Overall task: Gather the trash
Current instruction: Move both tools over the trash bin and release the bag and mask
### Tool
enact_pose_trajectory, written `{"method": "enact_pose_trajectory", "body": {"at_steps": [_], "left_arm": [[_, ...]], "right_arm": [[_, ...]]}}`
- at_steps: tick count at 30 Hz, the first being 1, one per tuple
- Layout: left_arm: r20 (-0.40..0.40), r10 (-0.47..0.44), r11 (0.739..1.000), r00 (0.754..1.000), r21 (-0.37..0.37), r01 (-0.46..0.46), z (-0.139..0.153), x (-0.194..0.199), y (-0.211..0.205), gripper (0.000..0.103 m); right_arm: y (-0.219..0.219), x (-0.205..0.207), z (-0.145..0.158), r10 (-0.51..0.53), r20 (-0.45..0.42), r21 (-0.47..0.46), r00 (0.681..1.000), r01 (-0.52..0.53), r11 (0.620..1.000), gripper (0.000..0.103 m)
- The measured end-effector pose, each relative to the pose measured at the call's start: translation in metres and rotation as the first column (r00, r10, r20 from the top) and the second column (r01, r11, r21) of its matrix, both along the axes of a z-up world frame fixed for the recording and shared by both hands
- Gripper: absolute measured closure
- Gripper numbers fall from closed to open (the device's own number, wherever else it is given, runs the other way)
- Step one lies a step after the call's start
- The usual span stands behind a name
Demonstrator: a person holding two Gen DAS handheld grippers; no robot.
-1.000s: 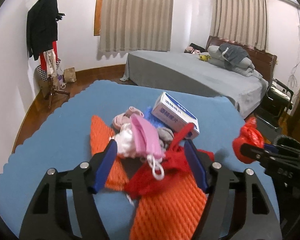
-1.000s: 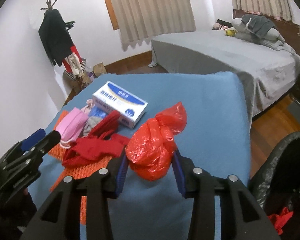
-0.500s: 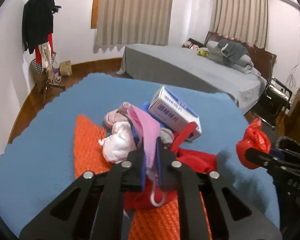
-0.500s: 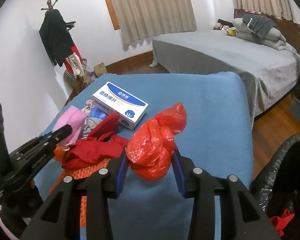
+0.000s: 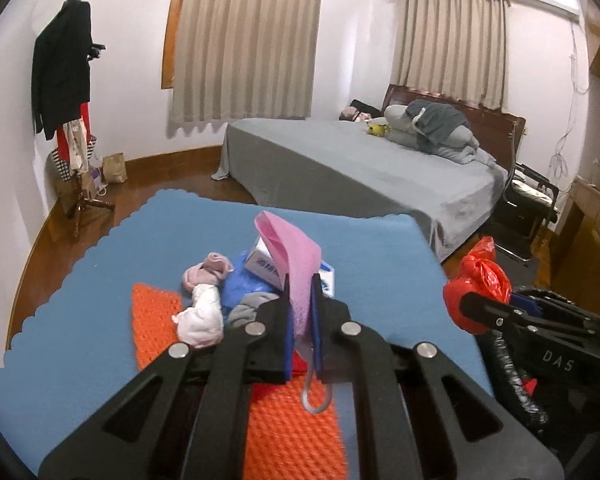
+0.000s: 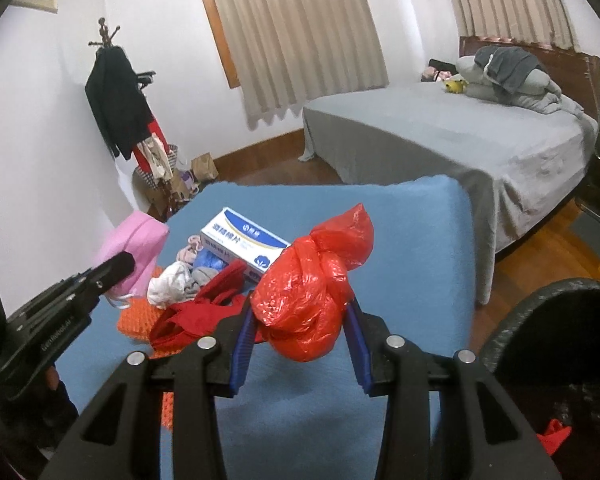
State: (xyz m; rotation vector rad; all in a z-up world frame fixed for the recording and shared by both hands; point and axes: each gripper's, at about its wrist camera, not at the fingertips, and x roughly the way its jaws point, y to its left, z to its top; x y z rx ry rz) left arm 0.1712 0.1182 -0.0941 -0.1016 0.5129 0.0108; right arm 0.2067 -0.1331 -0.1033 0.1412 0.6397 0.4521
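Observation:
My left gripper (image 5: 301, 312) is shut on a pink face mask (image 5: 290, 248), held up above the blue table (image 5: 100, 280); its white ear loop dangles below the jaws. The same mask (image 6: 134, 248) shows at the left of the right wrist view. My right gripper (image 6: 300, 332) is shut on a knotted red plastic bag (image 6: 308, 288), lifted off the table; that bag (image 5: 480, 280) appears at the right of the left wrist view. A black trash bin (image 6: 560, 320) with a black liner stands off the table's right edge.
On the table lie a white and blue box (image 6: 242, 246), orange netting (image 5: 156, 316), a red cloth (image 6: 204, 308), a white wad (image 5: 200, 322), a pink wad (image 5: 208, 272) and blue plastic (image 5: 244, 288). A grey bed (image 5: 360, 176) and coat rack (image 5: 66, 92) stand behind.
My left gripper closed on the pink mask and raised it off the pile. My right gripper kept its hold on the red bag and rose slightly.

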Motion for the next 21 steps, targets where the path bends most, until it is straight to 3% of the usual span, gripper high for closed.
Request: {"method": "enact_pose_trajectory", "body": {"at_steps": [13, 21], "left_arm": [[0.040, -0.180, 0.983, 0.983, -0.037, 0.181, 0.018, -0.023, -0.077, 0.096], [0.002, -0.342, 0.939, 0.940, -0.047, 0.341, 0.003, -0.023, -0.151, 0.096]], "right_arm": [[-0.072, -0.040, 0.022, -0.126, 0.039, -0.008, 0.991, 0.127, 0.992, 0.062], [-0.131, -0.058, 0.012, -0.254, 0.008, -0.041, 0.967, 0.254, 0.966, 0.062]]}}
